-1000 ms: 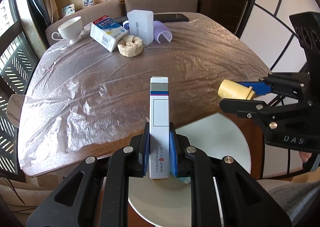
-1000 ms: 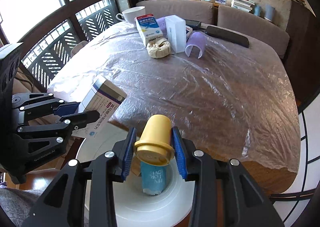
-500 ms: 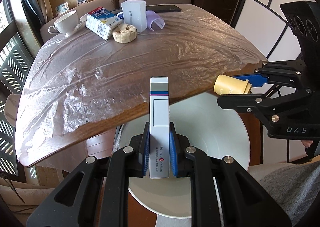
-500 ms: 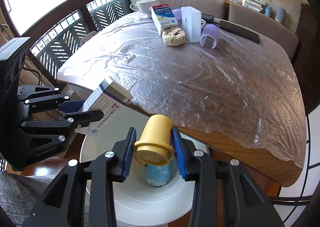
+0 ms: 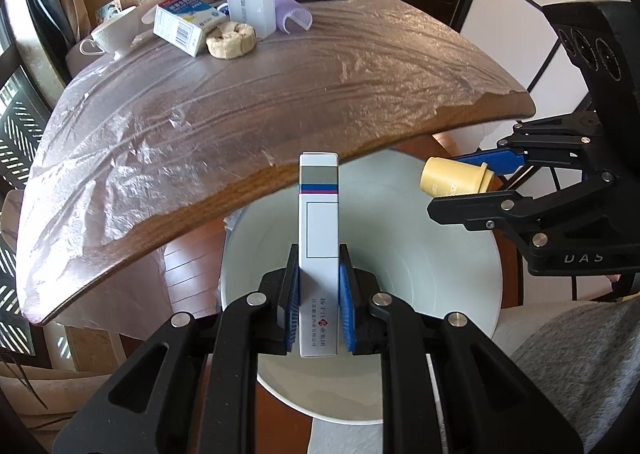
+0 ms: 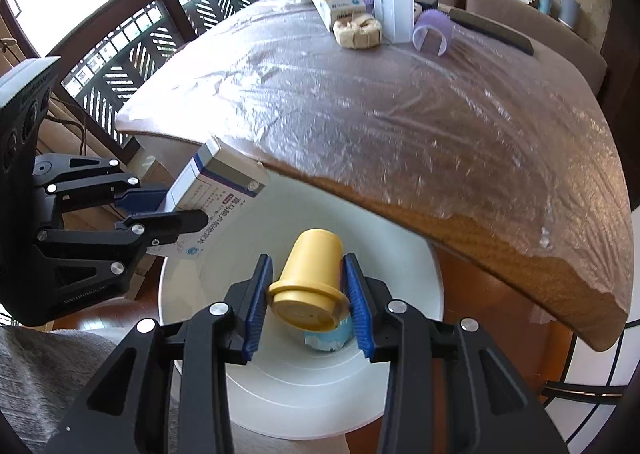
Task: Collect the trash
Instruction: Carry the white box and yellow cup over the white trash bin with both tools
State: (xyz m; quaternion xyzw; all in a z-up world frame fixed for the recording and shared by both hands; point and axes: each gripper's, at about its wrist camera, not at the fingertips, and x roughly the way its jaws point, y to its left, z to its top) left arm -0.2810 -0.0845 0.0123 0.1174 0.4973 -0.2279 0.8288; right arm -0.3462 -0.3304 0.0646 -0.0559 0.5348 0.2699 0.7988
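Note:
My left gripper (image 5: pixel 319 286) is shut on a narrow white carton (image 5: pixel 319 222) with a grey and blue band, held upright over the white bin (image 5: pixel 460 294). My right gripper (image 6: pixel 307 290) is shut on a small yellow cup (image 6: pixel 310 278), also over the white bin (image 6: pixel 400 386). A light blue piece of trash (image 6: pixel 326 340) lies at the bin's bottom. Each gripper shows in the other view: the right gripper (image 5: pixel 476 184) with the yellow cup (image 5: pixel 454 180), the left gripper (image 6: pixel 176 210) with the carton (image 6: pixel 218 190).
The wooden table (image 5: pixel 200 114) under plastic film juts over the bin's far side. At its far end stand a blue and white box (image 5: pixel 182 22), a tape roll (image 5: pixel 232 40), a white container (image 5: pixel 250 4), a purple clip (image 5: pixel 294 16) and a white cup (image 5: pixel 114 34).
Both grippers have sunk and drawn back from the table with their loads. The table edge now lies farther up in both views, and more of the bin's inside shows.

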